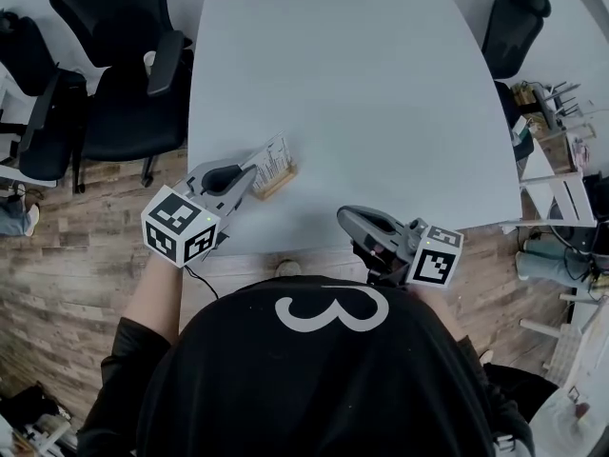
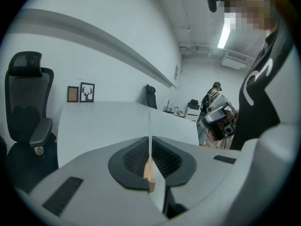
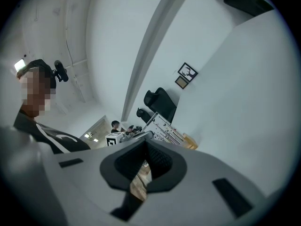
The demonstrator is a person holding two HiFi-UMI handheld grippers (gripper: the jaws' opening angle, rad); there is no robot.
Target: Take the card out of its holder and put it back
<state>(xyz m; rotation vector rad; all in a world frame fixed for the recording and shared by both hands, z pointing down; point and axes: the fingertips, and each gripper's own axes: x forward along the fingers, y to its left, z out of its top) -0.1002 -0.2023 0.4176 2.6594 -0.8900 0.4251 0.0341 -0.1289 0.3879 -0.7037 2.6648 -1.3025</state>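
Thin white card (image 2: 150,126), apparently seated in its small wooden holder (image 2: 149,173), stands edge-on, pinched by the left hand-held gripper (image 1: 253,174); the right hand-held gripper (image 1: 344,216) hangs farther off, jaws together.

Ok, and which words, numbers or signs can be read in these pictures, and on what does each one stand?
"3": a large white figure on the person's black shirt, in the head view.
Card: it carries rows of print, too small to read.
Marker cubes: black and white square patterns only, no words.
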